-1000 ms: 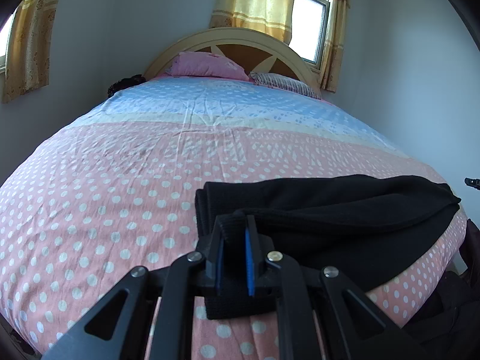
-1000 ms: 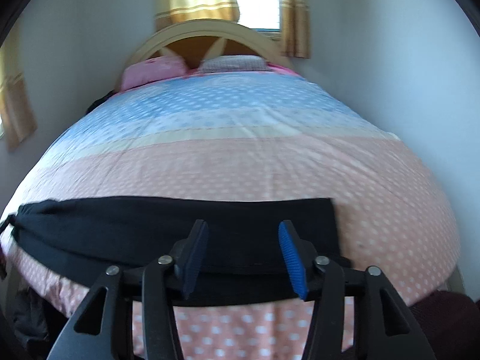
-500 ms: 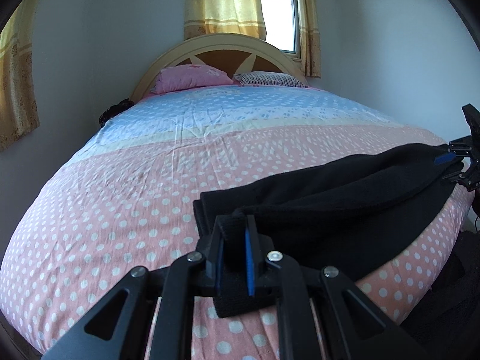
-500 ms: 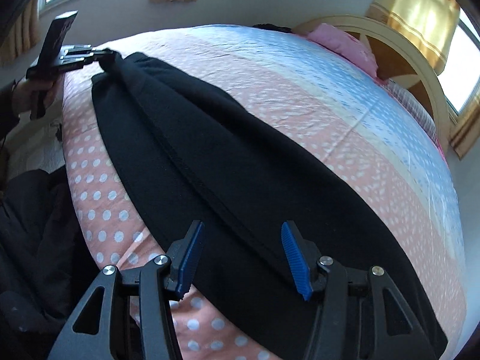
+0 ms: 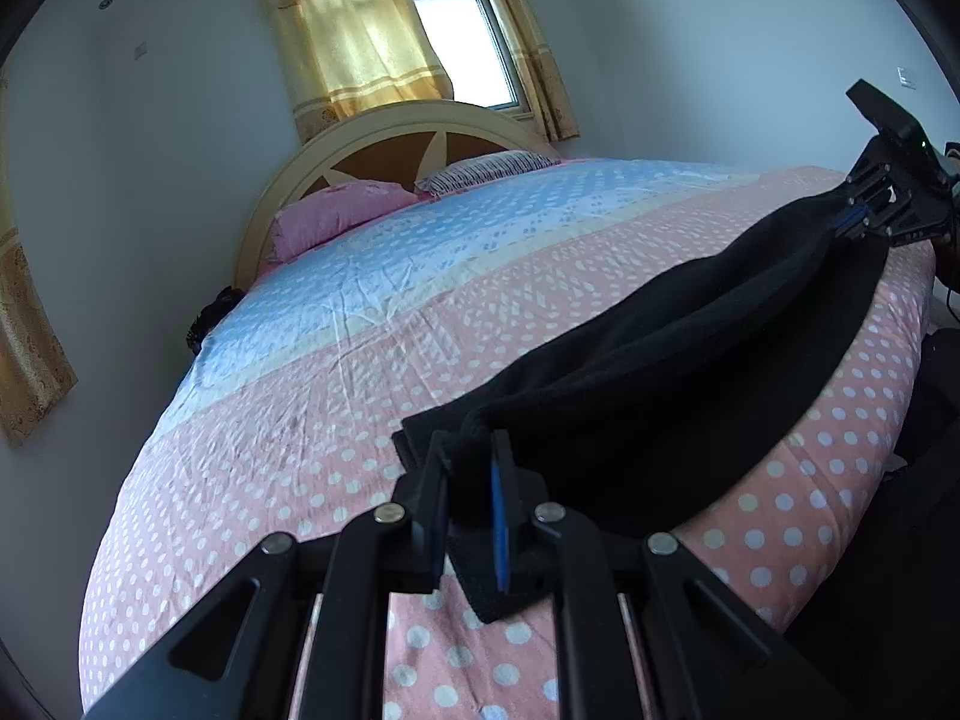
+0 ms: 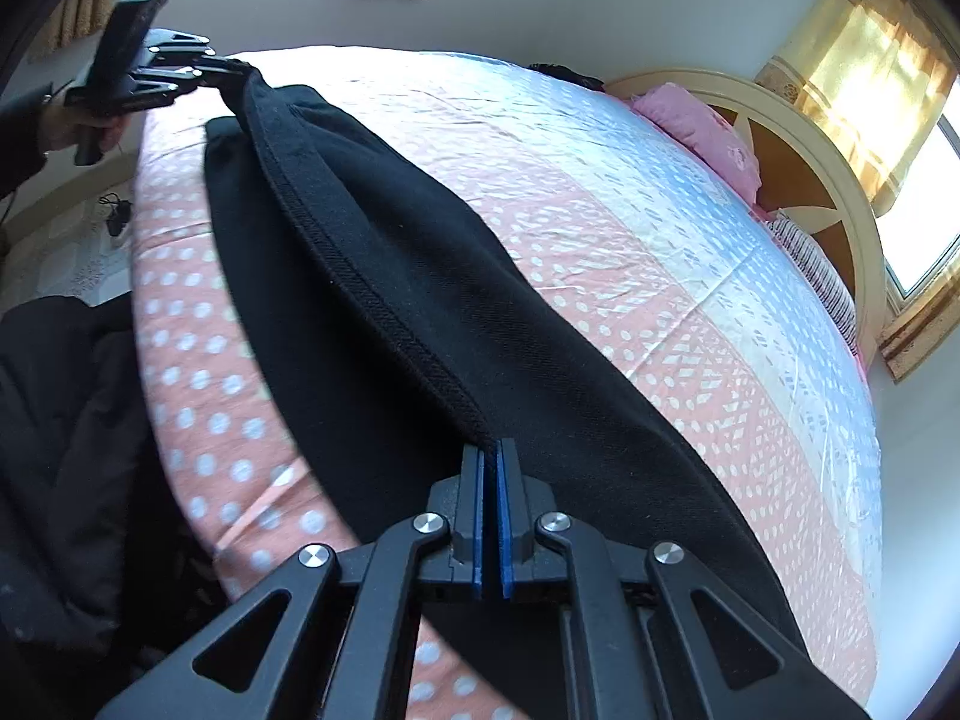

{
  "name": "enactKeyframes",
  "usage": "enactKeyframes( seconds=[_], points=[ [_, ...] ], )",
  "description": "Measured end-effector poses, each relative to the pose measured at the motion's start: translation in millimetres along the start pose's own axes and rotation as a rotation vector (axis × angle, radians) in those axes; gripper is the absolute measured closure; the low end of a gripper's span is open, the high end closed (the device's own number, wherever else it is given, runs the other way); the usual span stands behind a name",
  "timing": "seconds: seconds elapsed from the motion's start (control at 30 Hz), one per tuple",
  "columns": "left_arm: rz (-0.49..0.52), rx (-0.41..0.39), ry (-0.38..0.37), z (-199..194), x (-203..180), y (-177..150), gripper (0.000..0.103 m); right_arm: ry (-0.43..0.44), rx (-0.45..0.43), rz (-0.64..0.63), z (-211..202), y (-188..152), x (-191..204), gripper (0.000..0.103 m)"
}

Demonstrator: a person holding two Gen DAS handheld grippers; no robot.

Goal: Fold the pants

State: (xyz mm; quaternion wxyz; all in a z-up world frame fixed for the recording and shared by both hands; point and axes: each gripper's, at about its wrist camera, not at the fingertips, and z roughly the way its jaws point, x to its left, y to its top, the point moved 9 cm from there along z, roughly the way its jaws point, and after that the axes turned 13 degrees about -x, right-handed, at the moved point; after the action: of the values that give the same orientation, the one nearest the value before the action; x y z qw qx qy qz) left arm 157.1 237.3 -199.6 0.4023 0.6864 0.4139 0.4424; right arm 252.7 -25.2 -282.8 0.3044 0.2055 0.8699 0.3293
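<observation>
While the black pants [image 6: 420, 300] are lying along the bed's [image 5: 420, 324] foot edge | I am clamping one end in the left gripper [image 5: 468, 498], the other in the right gripper [image 6: 489, 510] | lengthwise fold looking done, crosswise folds remaining.

A home bedroom, seen from the foot of a wide bed [image 5: 420, 312] that fills most of the floor. The bed is made up with a dotted sheet [image 5: 252, 480] banded pink, cream and blue, and backed by a cream arched headboard [image 5: 384, 144] with brown inset panels. A pink pillow [image 5: 336, 216] and a striped pillow [image 5: 486, 168] lie against it. Yellow patterned curtains [image 5: 348, 42] hang beside a daylit window [image 5: 462, 42] in plain pale walls [image 5: 150, 168], with another curtain [image 6: 864, 60] glowing at the side. Dark clothing is heaped on the floor [image 6: 66, 420] beside the bed.
</observation>
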Motion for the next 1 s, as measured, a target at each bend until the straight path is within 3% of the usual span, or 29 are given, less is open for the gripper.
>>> enactKeyframes(
  seconds=[0.13, 0.3, 0.37, 0.43, 0.63, 0.73, 0.8, 0.9, 1.0],
  points=[
    [0.062, 0.010, -0.001, 1.7, -7.2, -9.7, 0.091, 0.013, 0.037, -0.002, 6.1, -13.4, 14.3, 0.100],
    [0.216, 0.041, 0.011, 3.1, -20.2, -29.2, 0.089, 0.034, 0.071, 0.017, 10.9, -23.6, 29.4, 0.100],
    [0.258, 0.056, 0.030, -1.5, -20.1, -33.2, 0.082, 0.044, 0.076, 0.035, 11.4, -24.8, 27.9, 0.100],
    [0.259, 0.065, 0.045, -8.5, -13.2, -34.9, 0.065, 0.051, 0.079, 0.044, 13.7, -24.2, 24.1, 0.100],
    [0.245, 0.147, 0.113, -37.5, 18.2, -51.6, 0.056, 0.053, 0.080, 0.050, 18.6, -27.5, 23.9, 0.100],
    [0.160, 0.175, 0.158, -45.6, 37.9, -58.1, 0.056, 0.054, 0.079, 0.055, 20.7, -28.3, 24.2, 0.099],
    [0.015, 0.157, 0.169, -48.4, 52.8, -52.6, 0.056, 0.055, 0.078, 0.055, 20.5, -28.3, 23.9, 0.099],
    [-0.236, 0.079, 0.123, -43.4, 66.7, -30.1, 0.056, 0.056, 0.074, 0.058, 18.5, -29.1, 21.3, 0.099],
    [-0.430, 0.054, 0.045, -20.9, 70.6, -12.1, 0.044, 0.049, 0.064, 0.066, 17.8, -28.2, 20.1, 0.099]
  ],
)
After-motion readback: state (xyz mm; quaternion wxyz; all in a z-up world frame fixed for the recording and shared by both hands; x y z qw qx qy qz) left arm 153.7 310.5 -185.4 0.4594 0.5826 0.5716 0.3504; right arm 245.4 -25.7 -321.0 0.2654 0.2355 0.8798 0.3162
